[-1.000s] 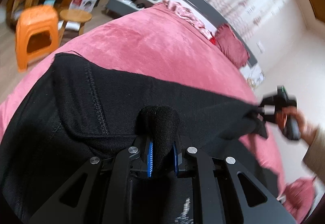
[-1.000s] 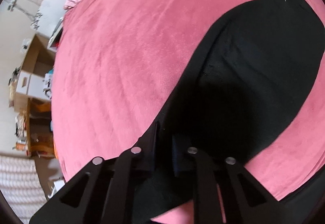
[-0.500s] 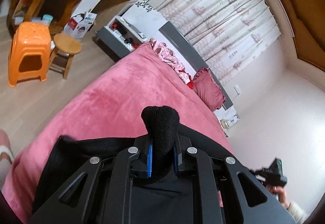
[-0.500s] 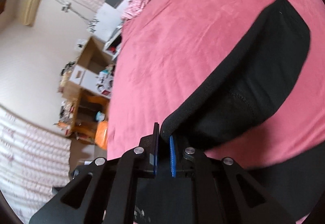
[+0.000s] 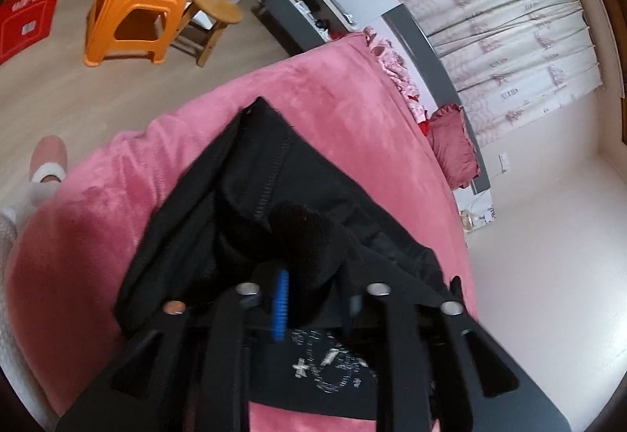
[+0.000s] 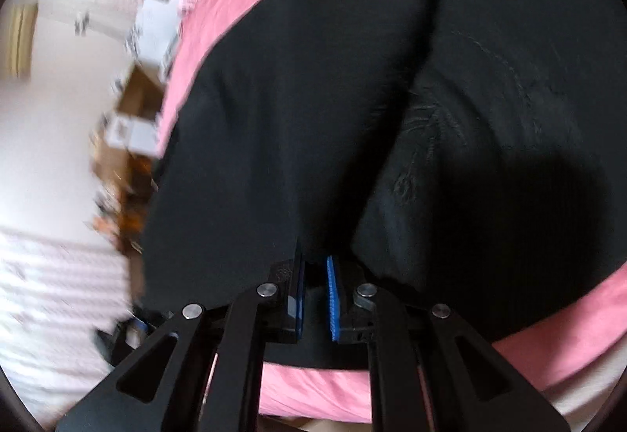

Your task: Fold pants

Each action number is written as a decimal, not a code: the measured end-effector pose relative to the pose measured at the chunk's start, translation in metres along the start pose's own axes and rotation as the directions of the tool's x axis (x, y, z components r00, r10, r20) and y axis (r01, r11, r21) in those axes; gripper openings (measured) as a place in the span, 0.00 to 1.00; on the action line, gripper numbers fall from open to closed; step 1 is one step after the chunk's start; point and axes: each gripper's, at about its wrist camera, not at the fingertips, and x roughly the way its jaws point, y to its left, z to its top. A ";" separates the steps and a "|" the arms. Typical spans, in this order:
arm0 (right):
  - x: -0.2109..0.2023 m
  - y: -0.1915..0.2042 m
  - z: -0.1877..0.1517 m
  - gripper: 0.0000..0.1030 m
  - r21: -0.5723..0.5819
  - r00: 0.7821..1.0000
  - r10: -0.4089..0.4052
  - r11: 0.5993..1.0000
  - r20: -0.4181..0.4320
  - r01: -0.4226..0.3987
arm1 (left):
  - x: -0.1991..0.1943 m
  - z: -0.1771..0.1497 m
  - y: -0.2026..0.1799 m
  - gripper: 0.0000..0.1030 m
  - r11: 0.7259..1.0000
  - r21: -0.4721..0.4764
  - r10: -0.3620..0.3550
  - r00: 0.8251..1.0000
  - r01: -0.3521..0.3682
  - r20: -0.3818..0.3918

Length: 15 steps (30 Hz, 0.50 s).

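Left gripper (image 5: 313, 299) pinches the black pants (image 5: 250, 205), right gripper (image 6: 313, 299) stands parted; lower the fold squarely, edges aligned.

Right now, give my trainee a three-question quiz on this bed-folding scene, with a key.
1. True or false: the left gripper pinches a bunched fold of the black fabric pants.
2. The pants lie on a: A) pink plush bedspread B) wooden table C) grey carpet.
3. Fill in: in the left wrist view, the orange plastic stool stands on the ____.

Key: 1 true; 2 A; 3 floor.
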 end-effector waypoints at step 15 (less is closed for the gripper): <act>0.003 0.051 0.005 0.54 -0.293 0.976 -0.191 0.932 0.103 0.214 | -0.011 -0.013 -0.018 0.73 0.999 -0.029 0.028 0.994 -0.031 -0.105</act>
